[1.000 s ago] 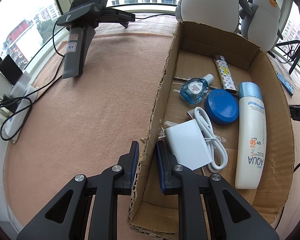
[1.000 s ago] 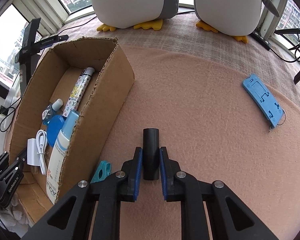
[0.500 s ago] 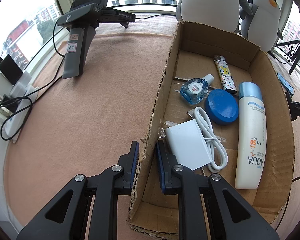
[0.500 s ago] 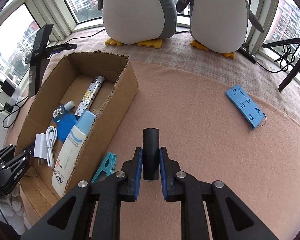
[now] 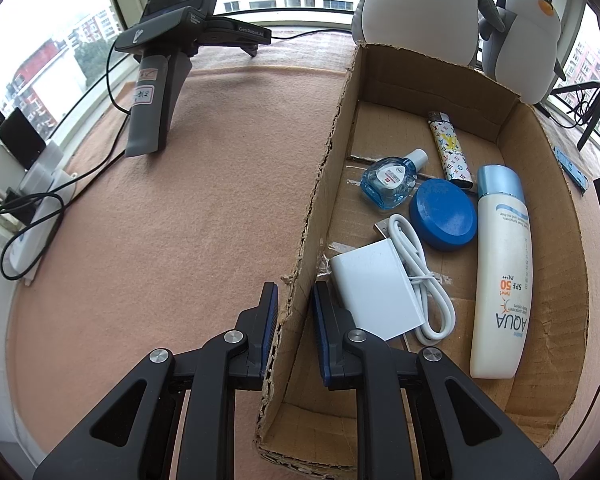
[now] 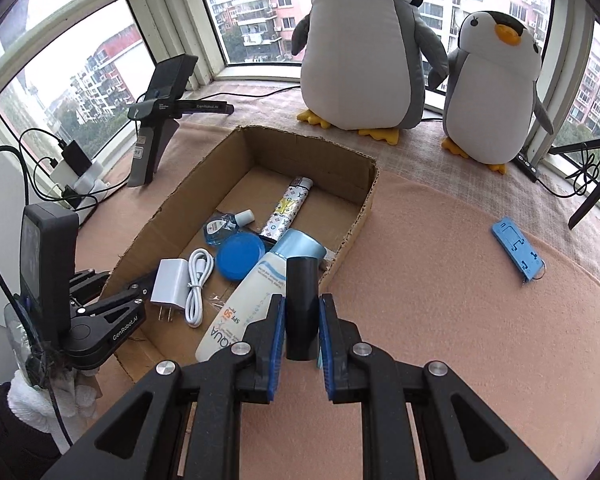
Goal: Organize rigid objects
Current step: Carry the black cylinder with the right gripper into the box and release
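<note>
The cardboard box (image 6: 364, 184) is the landmark: shallow, raw corrugated board with torn, ragged rims, sitting on a soft peach felt cloth (image 5: 160, 240). The left gripper (image 5: 294, 300) straddles the box's near-left wall, one blue ribbed pad outside and one inside, nipping the cardboard edge between them. The right gripper (image 6: 302, 320) pinches a matte black cylinder (image 6: 301, 300) between its blue pads; the tube's long axis runs forward along the fingers, its blunt end pointing toward the box and hanging above the box's right wall.

Inside the box lie a smooth white sunscreen bottle (image 5: 500, 272) with a pale blue cap, lengthwise along the right wall, cap toward the far end; a round blue lid (image 5: 444, 216); a clear blue glass bottle (image 5: 388, 180); a patterned lighter (image 5: 450, 152); a boxy white charger (image 5: 374, 300) and its coiled white cable (image 5: 420, 264).

Only the right wrist view shows the left gripper from outside and both plush penguins (image 6: 364, 52) whole beyond the box's far end, plus the flat blue plastic stand (image 6: 518, 252) to the box's right.
</note>
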`<state>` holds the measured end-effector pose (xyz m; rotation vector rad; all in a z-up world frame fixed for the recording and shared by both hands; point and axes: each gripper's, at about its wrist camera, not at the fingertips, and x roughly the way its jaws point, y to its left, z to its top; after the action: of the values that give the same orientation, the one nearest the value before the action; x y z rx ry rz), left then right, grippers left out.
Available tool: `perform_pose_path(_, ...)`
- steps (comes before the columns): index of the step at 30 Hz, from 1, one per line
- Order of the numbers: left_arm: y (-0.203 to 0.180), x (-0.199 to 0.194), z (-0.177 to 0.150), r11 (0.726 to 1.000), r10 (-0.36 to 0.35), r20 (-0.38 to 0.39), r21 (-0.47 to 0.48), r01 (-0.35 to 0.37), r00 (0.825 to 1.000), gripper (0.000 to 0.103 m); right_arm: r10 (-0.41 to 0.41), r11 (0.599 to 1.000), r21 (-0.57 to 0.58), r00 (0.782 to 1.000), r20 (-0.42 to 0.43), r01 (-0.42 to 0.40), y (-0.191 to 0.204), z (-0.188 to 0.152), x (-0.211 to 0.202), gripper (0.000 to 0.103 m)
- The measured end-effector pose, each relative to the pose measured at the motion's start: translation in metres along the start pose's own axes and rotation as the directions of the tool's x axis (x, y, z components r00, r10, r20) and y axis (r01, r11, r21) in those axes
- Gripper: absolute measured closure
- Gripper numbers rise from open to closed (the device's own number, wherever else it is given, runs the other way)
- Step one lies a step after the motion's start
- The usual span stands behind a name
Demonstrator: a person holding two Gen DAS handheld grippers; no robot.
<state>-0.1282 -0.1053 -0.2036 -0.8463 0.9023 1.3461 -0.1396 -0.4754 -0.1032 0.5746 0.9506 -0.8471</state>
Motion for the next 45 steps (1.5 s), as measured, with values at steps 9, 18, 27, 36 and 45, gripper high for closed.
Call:
perform_pose_path(9,0.000,0.000,0.000,1.000,-0.009,0.000,0.017,0.009,1.000,0.087,0.035,0.993,-0.111,0.999,0.003,-0.034,0.053,-0.001,0.001,0.088)
perform_pose_path(18,0.001,0.000,0.000,1.000,-0.015,0.001,0.023,0.015,1.000,0.087,0.042,0.991,-0.125,0.998,-0.038,-0.046,0.059,0.007,0.024,0.088)
perform_pose_path(27,0.001,0.000,0.000,0.999,-0.026,0.001,0.044,0.026,1.000,0.087,0.071,0.990,-0.123,0.997,-0.042,-0.076,0.054,0.007,0.028,0.068)
perform_pose_path(36,0.000,0.001,0.000,0.997,-0.037,0.000,0.074,0.037,0.999,0.087,0.068,0.994,-0.090,0.998,0.016,-0.066,0.040,0.011,0.015,0.029)
perform_pose_path(45,-0.002,0.001,0.000,0.996,-0.037,0.000,0.087,0.036,0.999,0.087,0.076,0.997,0.024,0.997,0.030,-0.077,-0.017,0.015,0.004,0.028)
